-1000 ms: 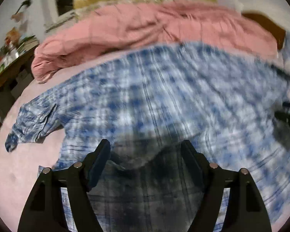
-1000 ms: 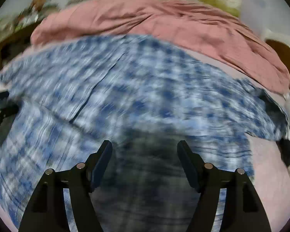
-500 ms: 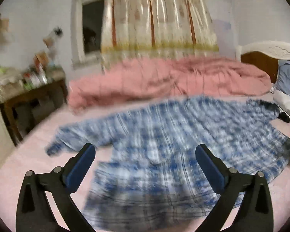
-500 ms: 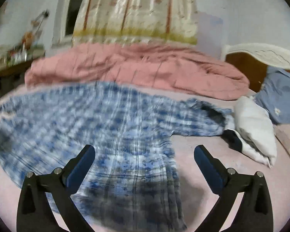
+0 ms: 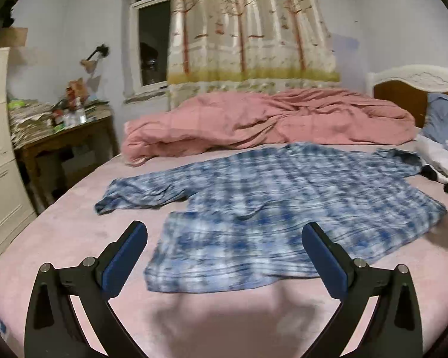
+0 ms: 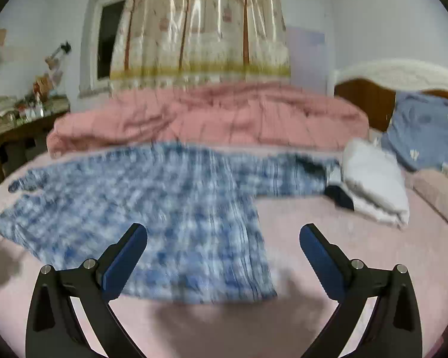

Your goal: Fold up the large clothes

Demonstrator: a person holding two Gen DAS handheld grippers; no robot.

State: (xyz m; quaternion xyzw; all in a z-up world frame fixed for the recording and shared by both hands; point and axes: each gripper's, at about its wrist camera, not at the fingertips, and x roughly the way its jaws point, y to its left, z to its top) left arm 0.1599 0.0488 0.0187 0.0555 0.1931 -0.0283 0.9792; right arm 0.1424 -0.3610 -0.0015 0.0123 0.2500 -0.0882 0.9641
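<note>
Both claws have backed away and risen from the cloth they were pressed close over a second ago, and their jaws have just been opening; now the left gripper [image 5: 224,235] and the right gripper [image 6: 223,237] each stand as wide as they go, with nothing between the blue pads. Beyond them the plaid shirt [image 5: 283,205] lies released on the pink bed sheet [image 5: 74,238], its near hem just past the fingertips and clear of them. One sleeve [image 5: 140,192] trails out to the left and the other [image 6: 286,176] reaches toward the white folded cloth [image 6: 373,179] on the right. By my reading the spreading is done and the folding proper has not begun (no sleeve is turned in, no half laid over): sleeves, sides and a final fold all remain. Counted: two grippers, one plaid shirt with two sleeves out, one rumpled pink quilt [image 5: 268,119] behind it, one blue pillow [image 6: 427,131] by the headboard, and one cluttered wooden side table [image 5: 65,137] at the left.
</note>
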